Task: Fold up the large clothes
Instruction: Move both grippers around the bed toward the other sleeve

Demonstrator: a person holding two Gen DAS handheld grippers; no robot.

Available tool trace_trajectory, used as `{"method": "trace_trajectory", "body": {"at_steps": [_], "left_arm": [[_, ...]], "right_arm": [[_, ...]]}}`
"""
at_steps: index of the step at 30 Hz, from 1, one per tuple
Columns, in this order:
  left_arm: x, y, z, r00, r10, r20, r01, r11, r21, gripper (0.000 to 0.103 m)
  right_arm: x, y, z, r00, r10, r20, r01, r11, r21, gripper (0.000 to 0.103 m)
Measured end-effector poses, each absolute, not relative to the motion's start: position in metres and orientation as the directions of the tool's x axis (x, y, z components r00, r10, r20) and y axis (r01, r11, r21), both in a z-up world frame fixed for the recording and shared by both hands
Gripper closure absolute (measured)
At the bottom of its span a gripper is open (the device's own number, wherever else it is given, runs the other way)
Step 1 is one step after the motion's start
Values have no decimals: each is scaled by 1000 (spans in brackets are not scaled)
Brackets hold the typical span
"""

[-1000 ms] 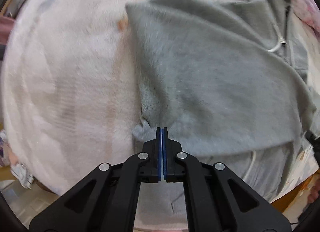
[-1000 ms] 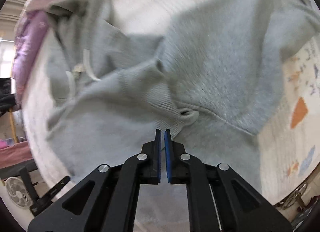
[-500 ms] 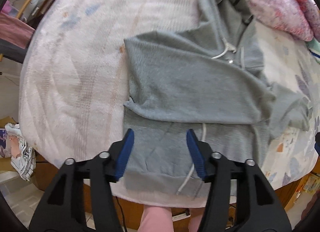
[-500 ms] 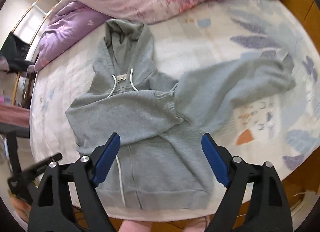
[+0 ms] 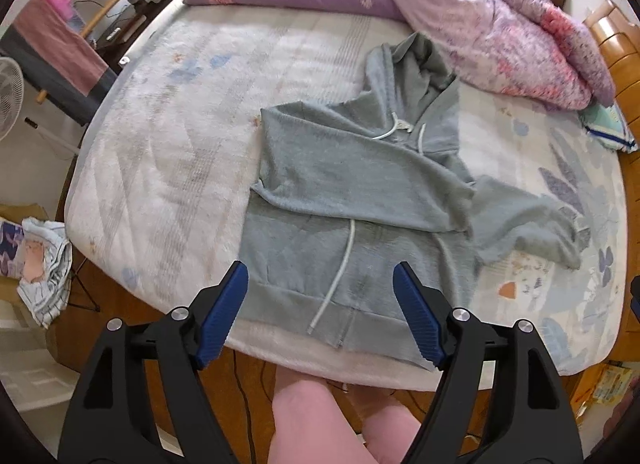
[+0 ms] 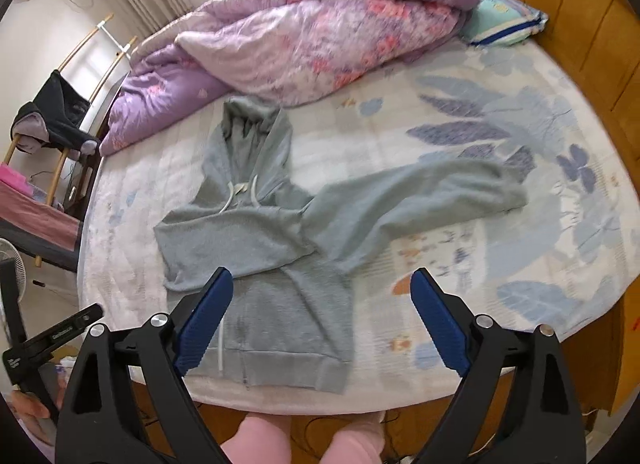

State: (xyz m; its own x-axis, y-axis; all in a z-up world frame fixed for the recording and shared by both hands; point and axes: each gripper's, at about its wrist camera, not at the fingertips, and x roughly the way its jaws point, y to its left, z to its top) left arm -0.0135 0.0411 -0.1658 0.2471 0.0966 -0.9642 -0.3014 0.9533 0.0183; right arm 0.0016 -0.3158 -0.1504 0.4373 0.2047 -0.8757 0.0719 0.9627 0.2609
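A grey zip hoodie (image 5: 352, 199) (image 6: 256, 248) lies flat on the bed, hood toward the quilt, hem at the near edge. One sleeve is folded across its chest; the other sleeve (image 6: 420, 199) stretches out to the right. My left gripper (image 5: 320, 296) hangs high above the hem, jaws still opening, nothing between them. My right gripper (image 6: 322, 312) hovers above the hoodie's lower right side, jaws also opening and empty.
A purple and pink quilt (image 6: 304, 39) is bunched along the far side of the bed (image 6: 480, 272). A wooden headboard (image 6: 592, 63) stands at the right. A fan (image 5: 8, 95), a clothes rack (image 5: 60, 51) and a cloth pile (image 5: 44, 264) stand left. The person's pink-clad legs (image 5: 312, 416) are at the bed's near edge.
Both grippers were shut down at the hoodie's cloth; they have opened, let go and risen well above the bed. The folded sleeve now lies across the chest.
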Motion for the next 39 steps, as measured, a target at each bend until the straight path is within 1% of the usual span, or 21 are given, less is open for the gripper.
{"method": "trace_trajectory", "body": {"at_steps": [5,9,15,24,30,35,39], "left_arm": [[-35,17,-131,297,97,-950,-294,956,6,23],[-41,1,-109,329,90,-940,-261,965,1,23],[-32,-17,-92,362,45,-931,-190,981,-27,22],[14,-34,-96,369,-69,-927,10,997,-70,21],[44,-46,-101,342,-139,-929,125,987,-101,21],[62,-59,-109,319,-157,-935,193,976,-98,21],[73,-69,-113,306,-155,-939,236,968,-83,21]], "right_arm": [[-23,-352,-138,459,180,-870,105,962,254,14],[-43,-381,-134,462,163,-872,180,945,272,14],[-73,-409,-127,476,90,-875,316,911,266,14],[-96,-420,-116,509,1,-861,488,823,290,13],[-108,-420,-107,487,-46,-872,589,754,290,13],[-117,-418,-102,488,-73,-870,640,708,299,12],[-113,-420,-104,487,-50,-872,663,671,332,12]]}}
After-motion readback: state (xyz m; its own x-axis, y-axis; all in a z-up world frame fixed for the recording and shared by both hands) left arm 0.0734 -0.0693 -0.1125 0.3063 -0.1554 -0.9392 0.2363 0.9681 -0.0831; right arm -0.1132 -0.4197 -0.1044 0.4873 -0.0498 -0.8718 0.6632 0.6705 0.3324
